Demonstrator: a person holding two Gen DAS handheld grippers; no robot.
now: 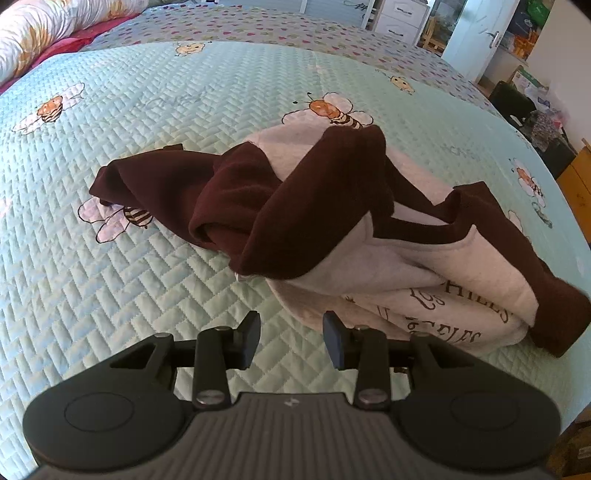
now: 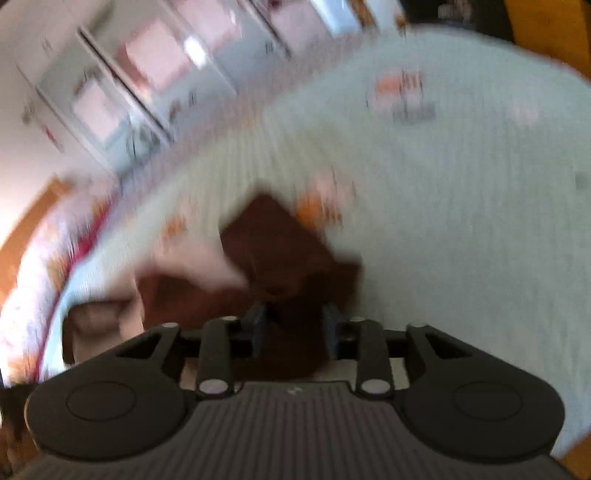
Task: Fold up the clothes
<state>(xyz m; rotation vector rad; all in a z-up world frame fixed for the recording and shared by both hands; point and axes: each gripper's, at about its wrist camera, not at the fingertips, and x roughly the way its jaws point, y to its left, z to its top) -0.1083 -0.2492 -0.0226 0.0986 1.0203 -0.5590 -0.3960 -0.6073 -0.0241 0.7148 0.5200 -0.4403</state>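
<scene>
A bed covered by a pale green quilt printed with bees. A floral rolled duvet lies at its far left edge. White drawers and a door stand beyond.

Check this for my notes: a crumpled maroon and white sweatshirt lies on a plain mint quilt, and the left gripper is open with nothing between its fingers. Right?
One detail is wrong. The quilt is not plain: it is mint with bees printed on it, as the left wrist view shows. The rest holds: the crumpled maroon and white sweatshirt lies on it, and the left gripper is open with nothing between its fingers.
</scene>
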